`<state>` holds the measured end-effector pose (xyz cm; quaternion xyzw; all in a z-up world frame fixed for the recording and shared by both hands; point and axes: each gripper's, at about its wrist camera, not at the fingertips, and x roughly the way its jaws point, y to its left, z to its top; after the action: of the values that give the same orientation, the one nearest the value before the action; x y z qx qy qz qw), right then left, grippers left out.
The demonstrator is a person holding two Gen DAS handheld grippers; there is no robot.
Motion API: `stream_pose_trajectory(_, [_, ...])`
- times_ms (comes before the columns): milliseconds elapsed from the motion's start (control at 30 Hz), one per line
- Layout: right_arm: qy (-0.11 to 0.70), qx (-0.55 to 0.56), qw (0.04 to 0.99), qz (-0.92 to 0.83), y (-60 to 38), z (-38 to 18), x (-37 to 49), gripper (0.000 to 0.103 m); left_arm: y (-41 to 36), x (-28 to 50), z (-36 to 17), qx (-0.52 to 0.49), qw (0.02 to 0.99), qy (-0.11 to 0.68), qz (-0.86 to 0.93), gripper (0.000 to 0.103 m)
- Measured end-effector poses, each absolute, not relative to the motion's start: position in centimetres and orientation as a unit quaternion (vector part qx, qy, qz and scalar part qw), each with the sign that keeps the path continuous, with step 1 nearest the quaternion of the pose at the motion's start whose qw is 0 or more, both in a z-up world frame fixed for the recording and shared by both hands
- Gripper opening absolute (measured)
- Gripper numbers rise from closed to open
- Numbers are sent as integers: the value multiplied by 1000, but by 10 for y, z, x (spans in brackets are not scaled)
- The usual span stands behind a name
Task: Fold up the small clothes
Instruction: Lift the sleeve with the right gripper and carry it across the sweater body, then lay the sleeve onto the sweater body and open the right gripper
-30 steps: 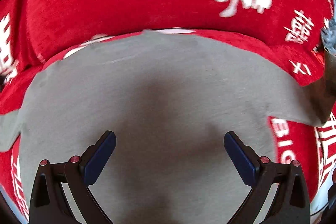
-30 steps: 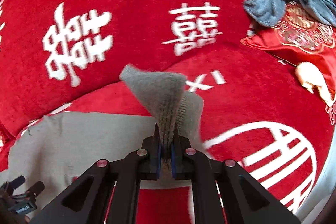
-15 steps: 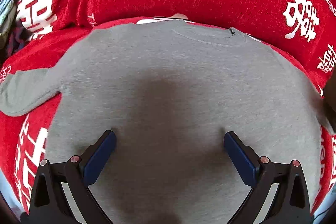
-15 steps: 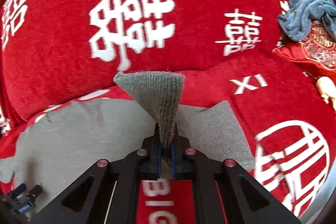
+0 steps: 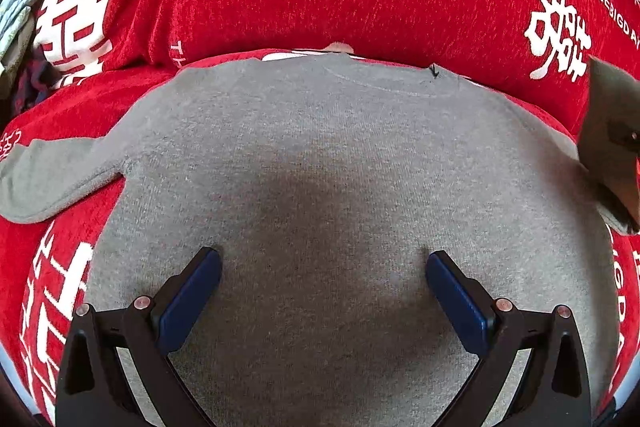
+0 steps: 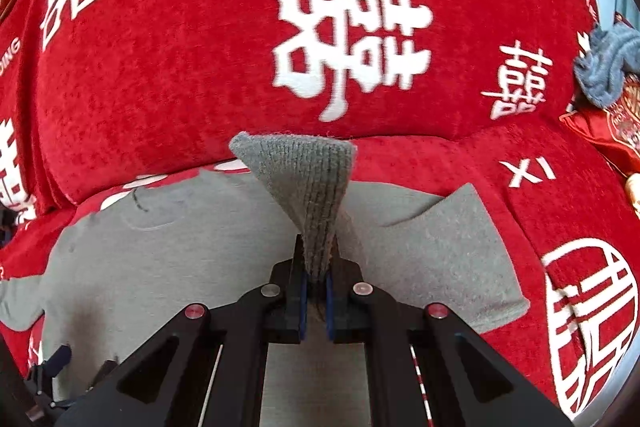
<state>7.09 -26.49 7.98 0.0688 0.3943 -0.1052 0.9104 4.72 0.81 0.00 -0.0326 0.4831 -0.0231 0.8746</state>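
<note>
- The right gripper [image 6: 315,287], clamped on the sleeve cuff [image 6: 298,183], holds it toward 12 o'clock over the grey sweater [image 5: 320,167].
- The left gripper [image 5: 320,267], spread wide and empty, hovers over the sweater's body; the other sleeve [image 5: 52,175] lies at 9 o'clock.

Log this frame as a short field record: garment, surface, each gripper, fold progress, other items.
garment: grey knit sweater, spread flat, neckline toward the backrest
surface: red sofa cover with white characters
left gripper: open, over the sweater's body, holding nothing
right gripper: shut on the ribbed sleeve cuff, lifted above the sweater
other sleeve: lying out flat to the side
fold progress: one sleeve raised, not yet laid across the body
other items: blue-grey cloth on a red cushion at the far right
</note>
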Motion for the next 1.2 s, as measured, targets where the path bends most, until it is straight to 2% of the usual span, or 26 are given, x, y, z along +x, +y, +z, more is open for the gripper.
stream_pose_trajectory(367, [407, 27, 910, -65, -185, 66, 85, 7, 18, 39, 5, -25, 871, 489, -24, 103])
stream_pose_trajectory(733, [421, 13, 907, -20, -121, 49, 97, 7, 95, 32, 12, -120, 863, 491, -1, 103])
stream_pose_trajectory(867, [424, 2, 906, -1, -94, 46, 98, 7, 97, 25, 20, -102, 870, 481, 14, 103])
stream_pose_trajectory(1200, [430, -28, 901, 42, -32, 36, 98, 7, 134, 13, 34, -136, 875, 464, 23, 103])
